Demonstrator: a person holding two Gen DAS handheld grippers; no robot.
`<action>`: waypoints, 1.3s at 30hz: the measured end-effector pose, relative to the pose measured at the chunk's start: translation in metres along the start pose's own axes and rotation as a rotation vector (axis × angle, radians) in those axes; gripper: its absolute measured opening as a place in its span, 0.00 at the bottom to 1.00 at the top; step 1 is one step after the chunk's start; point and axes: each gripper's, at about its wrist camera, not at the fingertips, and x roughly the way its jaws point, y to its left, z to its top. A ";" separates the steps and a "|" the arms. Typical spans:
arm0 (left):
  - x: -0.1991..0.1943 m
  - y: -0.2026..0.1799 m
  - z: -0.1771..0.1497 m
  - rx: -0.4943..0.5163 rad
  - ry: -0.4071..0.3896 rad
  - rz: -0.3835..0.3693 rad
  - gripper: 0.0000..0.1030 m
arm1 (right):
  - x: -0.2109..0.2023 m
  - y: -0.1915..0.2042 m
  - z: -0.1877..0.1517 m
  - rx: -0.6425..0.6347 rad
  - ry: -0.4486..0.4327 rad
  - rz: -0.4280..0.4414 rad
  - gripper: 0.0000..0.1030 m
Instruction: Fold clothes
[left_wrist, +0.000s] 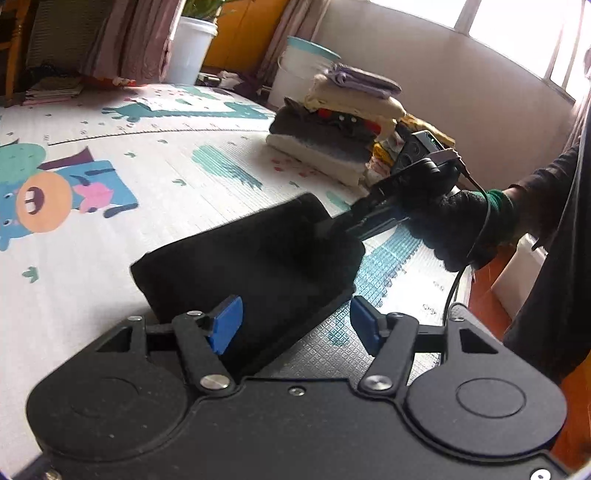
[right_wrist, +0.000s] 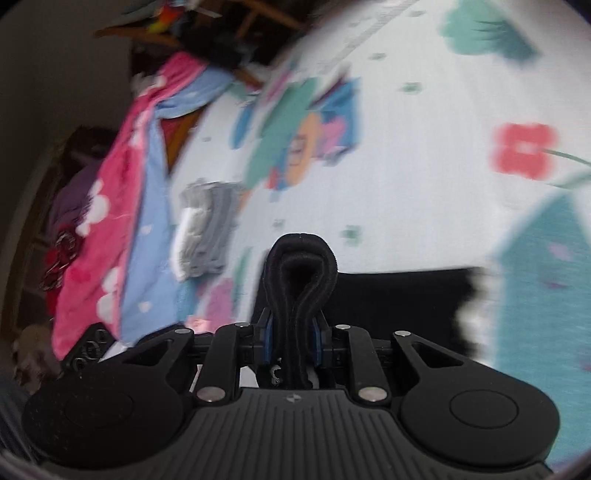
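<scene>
Your right gripper (right_wrist: 293, 341) is clenched on a folded edge of the black garment (left_wrist: 251, 254), the cloth bunched up in a loop between its blue pads (right_wrist: 317, 343). Your left gripper (left_wrist: 295, 325) stands released, its blue pads (left_wrist: 227, 323) spread apart with nothing pressed between them; the near corner of the garment lies just past them. The garment is a dark folded slab, held at its far side and sloping down to the play mat (left_wrist: 110, 206) with its cartoon print. Your gloved right hand (left_wrist: 454, 229) grips the tool's handle. Behind it sits a stack of folded clothes (left_wrist: 332, 129); the blurred right view shows pink and blue cloth (right_wrist: 122, 229) at the mat's edge.
</scene>
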 end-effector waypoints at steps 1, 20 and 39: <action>0.005 -0.001 0.002 -0.002 0.004 0.006 0.62 | -0.004 -0.011 -0.001 0.028 0.004 -0.016 0.21; 0.069 0.021 0.009 0.091 0.085 0.130 0.61 | -0.026 -0.076 -0.019 0.161 -0.013 -0.126 0.23; 0.122 0.032 -0.004 0.442 0.120 0.091 0.65 | 0.026 0.000 -0.045 -0.792 0.017 -0.369 0.27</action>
